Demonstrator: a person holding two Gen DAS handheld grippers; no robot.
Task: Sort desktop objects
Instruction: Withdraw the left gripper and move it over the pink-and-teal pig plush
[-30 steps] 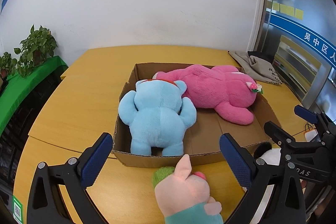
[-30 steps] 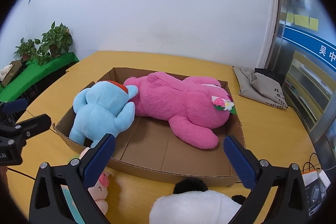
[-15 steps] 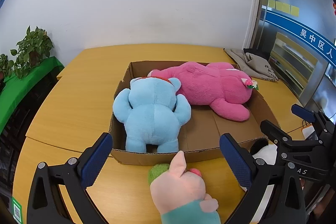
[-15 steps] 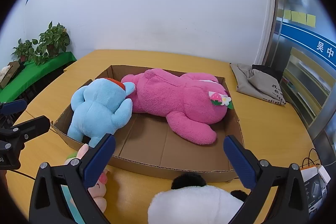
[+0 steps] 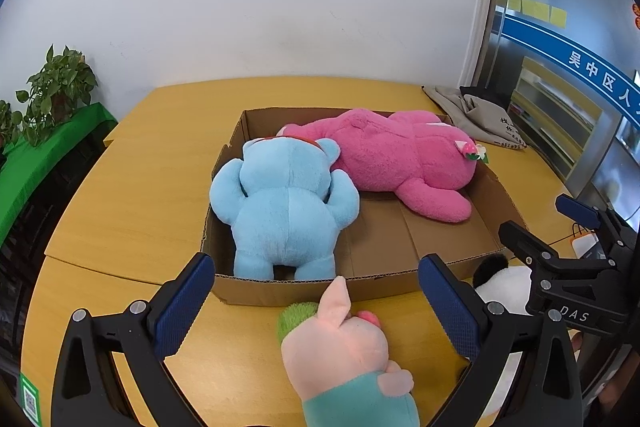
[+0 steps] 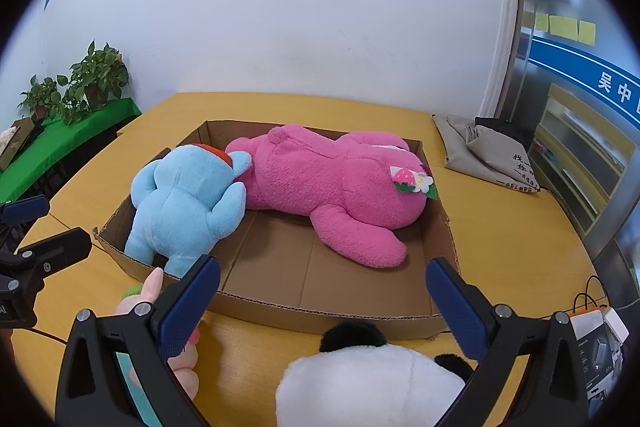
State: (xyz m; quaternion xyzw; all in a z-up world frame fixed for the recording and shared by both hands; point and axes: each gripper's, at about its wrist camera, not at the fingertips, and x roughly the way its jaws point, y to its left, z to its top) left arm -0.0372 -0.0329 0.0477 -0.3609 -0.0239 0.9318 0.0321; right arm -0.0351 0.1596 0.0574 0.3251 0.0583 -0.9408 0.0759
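Left gripper (image 5: 316, 301): nearest in the left wrist view; blue-padded fingers spread wide, nothing clasped; pink pig plush between them, untouched.
Pink pig plush (image 5: 340, 347): on the yellow table (image 5: 120, 211) just before the box's near wall; teal garment low on the body, ear pointing up against the cardboard edge, green tuft beside the head.
Right gripper (image 6: 322, 301): nearest in the right wrist view; fingers likewise released and apart; panda plush below and between them, no contact visible.
Panda plush (image 6: 368, 383): white body, black ears; on the table close to the box's near wall, to the right of the pig.
Cardboard box (image 5: 400, 287): shallow, open-topped, mid-table; bare floor in the near right part.
Blue plush (image 5: 280, 207): inside the box, left side, back toward the camera, red band at the head.
Pink plush (image 5: 400, 159): inside the box, along the far wall, lying lengthwise; strawberry-and-flower ornament at its right end; touching the blue plush.
Grey cloth bag (image 6: 488, 155): on the table beyond the box, right.
Potted plants (image 5: 56, 87): on a green-covered surface, far left, against the white wall.
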